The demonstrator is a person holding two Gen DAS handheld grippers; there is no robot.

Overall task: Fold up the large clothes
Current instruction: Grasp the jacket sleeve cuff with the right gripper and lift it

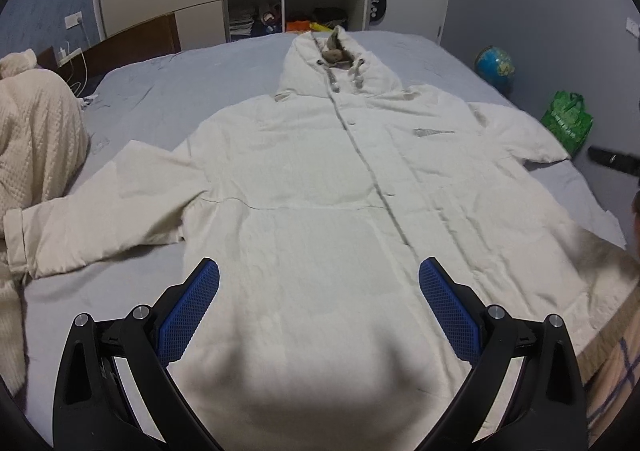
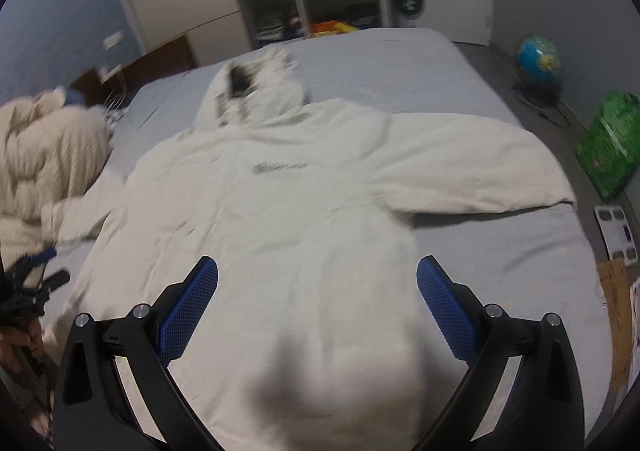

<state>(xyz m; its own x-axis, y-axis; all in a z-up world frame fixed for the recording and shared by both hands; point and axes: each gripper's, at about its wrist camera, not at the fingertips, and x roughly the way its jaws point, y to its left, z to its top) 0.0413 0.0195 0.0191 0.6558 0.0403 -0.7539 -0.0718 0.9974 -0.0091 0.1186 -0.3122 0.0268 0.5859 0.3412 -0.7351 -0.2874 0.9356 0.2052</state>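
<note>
Coat (image 1: pixel 320 179) spread flat on grey bed (image 1: pixel 168 91); left claw (image 1: pixel 319 303) and right claw (image 2: pixel 317 301) gape.

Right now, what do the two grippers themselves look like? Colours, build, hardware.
Both match: the left gripper and right gripper have black angular plastic linkage arms with silver round pivot bolts, and their jaws carry blue pads with a fine mesh texture. No cables or markings visible.

Light: dim, even indoor.
Shadows: soft dark patch on coat (image 1: pixel 320 179) hem.
Blur: right wrist view smeared.
Edges: fisheye-bent, black corners.
</note>
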